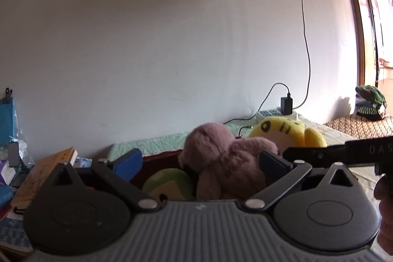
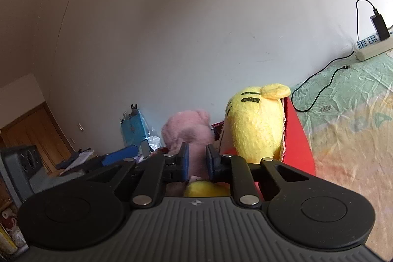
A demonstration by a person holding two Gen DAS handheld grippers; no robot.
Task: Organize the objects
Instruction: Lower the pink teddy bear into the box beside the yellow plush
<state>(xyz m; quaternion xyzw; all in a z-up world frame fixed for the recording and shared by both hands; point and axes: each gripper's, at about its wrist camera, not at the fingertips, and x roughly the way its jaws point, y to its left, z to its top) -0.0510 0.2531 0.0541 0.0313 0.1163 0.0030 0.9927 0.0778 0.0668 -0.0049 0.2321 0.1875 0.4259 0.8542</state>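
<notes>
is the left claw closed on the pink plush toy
No, the left claw stands wide open, its blue pads apart on either side of the pink plush toy without pressing it.

The left gripper (image 1: 200,162) has black linkage arms and blue pads. Silver rivets, 2 round discs and a ribbed grey housing show. The right gripper (image 2: 197,162) matches.

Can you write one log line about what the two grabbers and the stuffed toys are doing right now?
left gripper: open, around pink plush, not gripping | right gripper: shut on pink plush | yellow plush: in red box
</notes>
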